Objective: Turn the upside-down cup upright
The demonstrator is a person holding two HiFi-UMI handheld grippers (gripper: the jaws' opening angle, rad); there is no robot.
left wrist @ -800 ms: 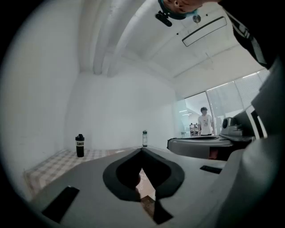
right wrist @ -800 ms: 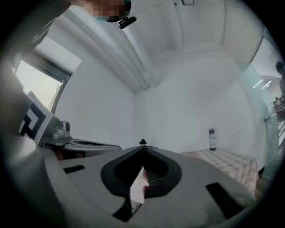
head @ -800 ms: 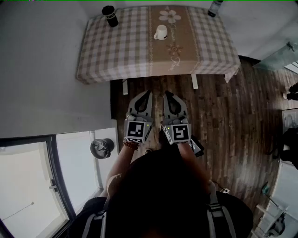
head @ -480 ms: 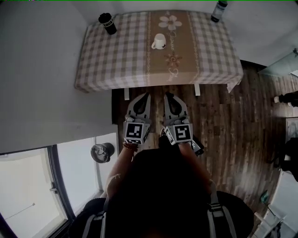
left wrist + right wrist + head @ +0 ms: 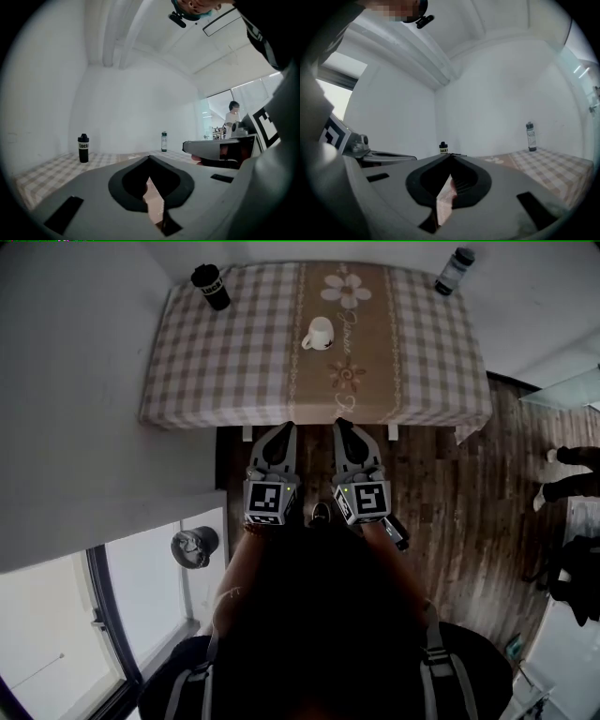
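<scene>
A white cup (image 5: pixel 320 333) stands mouth-down on the brown middle strip of the checked tablecloth (image 5: pixel 234 362), its handle to the left. Both grippers hang side by side just before the table's near edge, well short of the cup. My left gripper (image 5: pixel 284 427) is shut with nothing in it, and so is my right gripper (image 5: pixel 343 424). In both gripper views the jaws meet at their tips, and the cup shows only as a sliver behind them, if at all.
A black bottle (image 5: pixel 211 286) stands at the table's far left corner and a clear bottle (image 5: pixel 454 271) at the far right. White walls lie left and behind the table. Wooden floor (image 5: pixel 450 484) spreads to the right, where a person's feet (image 5: pixel 553 486) show.
The table has come nearer in the head view, and both shut grippers now reach its near edge. The feet at the right have shifted.
</scene>
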